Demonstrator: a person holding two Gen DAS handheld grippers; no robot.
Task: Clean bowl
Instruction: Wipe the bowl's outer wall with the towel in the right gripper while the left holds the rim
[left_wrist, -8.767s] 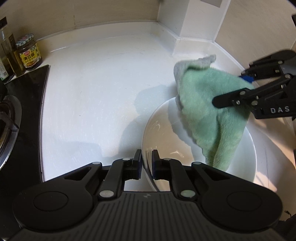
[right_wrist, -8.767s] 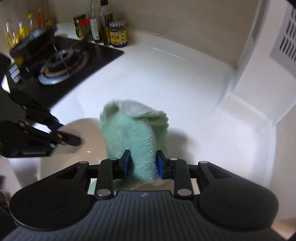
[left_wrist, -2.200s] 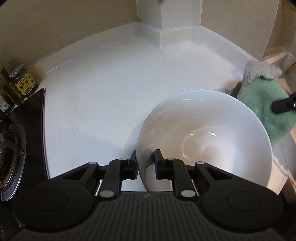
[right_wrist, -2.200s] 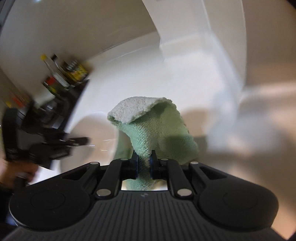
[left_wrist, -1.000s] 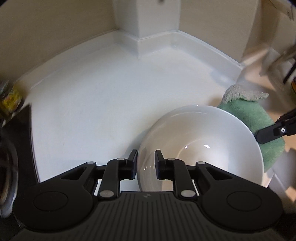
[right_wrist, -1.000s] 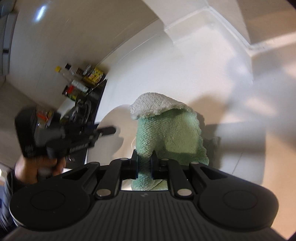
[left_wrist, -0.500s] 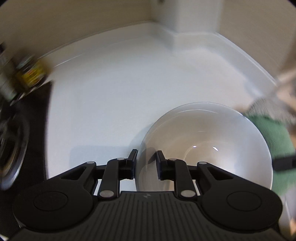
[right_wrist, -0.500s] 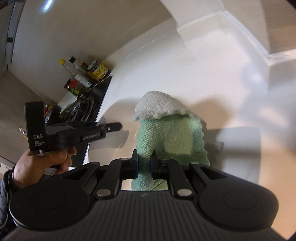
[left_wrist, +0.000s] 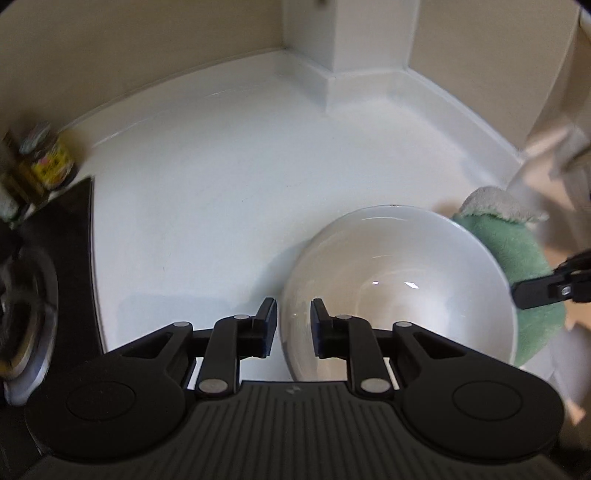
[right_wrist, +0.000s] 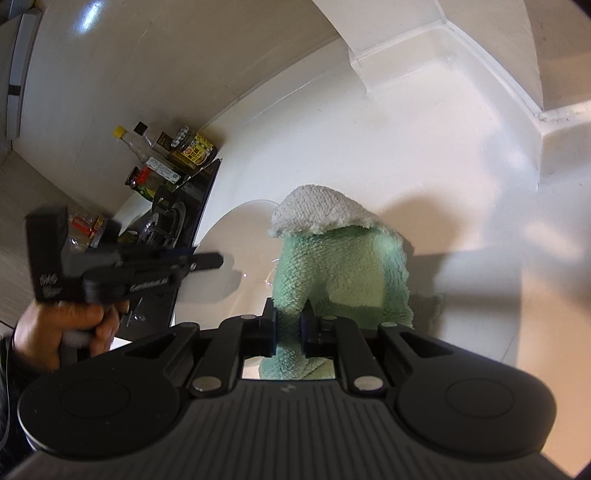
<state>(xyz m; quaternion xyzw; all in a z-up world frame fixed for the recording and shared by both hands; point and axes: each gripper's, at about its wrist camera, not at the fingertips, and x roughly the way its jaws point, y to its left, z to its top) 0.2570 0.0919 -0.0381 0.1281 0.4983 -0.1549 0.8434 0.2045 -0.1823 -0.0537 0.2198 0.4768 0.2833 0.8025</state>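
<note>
both hand-held grippers: left (left_wrist: 293, 326) parted astride bowl (left_wrist: 399, 291) rim, right (right_wrist: 288, 326) clamping cloth (right_wrist: 343, 273); jars (left_wrist: 44, 162) blurred.

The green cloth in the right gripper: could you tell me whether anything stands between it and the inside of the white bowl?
Nothing visible does. The green cloth, clamped in the right gripper, hangs just outside the white bowl, whose inside is bare. The left gripper straddles the opposite rim, its pads clear of it.

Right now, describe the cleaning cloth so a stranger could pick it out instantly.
On the white countertop, find the white bowl. Beside it, away from the stove, hangs the cloth, pinched in the right tongs: the only fuzzy green thing, with a white flap on top.
</note>
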